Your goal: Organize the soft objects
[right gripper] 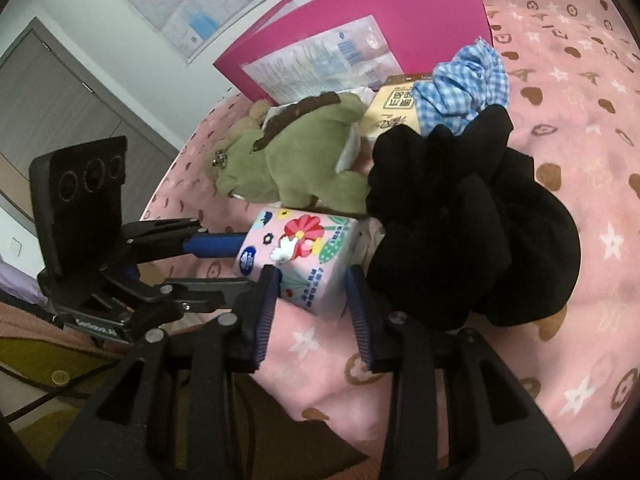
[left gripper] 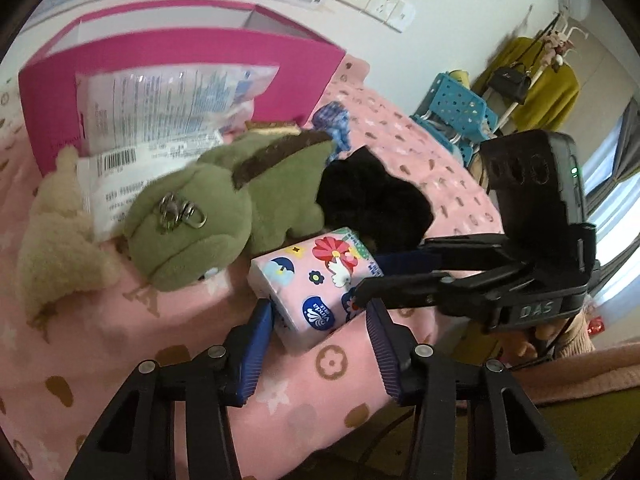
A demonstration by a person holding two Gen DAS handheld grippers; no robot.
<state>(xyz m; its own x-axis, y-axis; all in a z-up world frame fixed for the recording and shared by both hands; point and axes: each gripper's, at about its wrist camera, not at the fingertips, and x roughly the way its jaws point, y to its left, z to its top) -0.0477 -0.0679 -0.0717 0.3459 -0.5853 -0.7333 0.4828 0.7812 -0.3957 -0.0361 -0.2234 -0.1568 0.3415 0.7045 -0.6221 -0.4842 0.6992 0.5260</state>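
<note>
Pink patterned blanket (left gripper: 120, 340) covers the bed and carries everything. At the back an open pink box (left gripper: 180, 56) stands upright, a clear printed plastic packet (left gripper: 172, 108) leaning on its front. Black fabric bundle (right gripper: 472, 236) lies at the right, touching the tissue pack's far corner and crowding the right gripper's outer finger. Green plush toy (left gripper: 224, 216) lies just behind the tissue pack, a beige plush (left gripper: 56, 248) beside its head. Blue checked scrunchie (right gripper: 464, 84) rests on a yellow carton (right gripper: 394, 114) behind the black bundle. Pink tissue pack (left gripper: 316, 292) sits near the blanket's front edge. Left gripper (left gripper: 320, 332) straddles one end of it, blue pads touching both sides: grasping it. Right gripper (right gripper: 312, 304) straddles the adjoining end; whether its pads press cannot be told.
</note>
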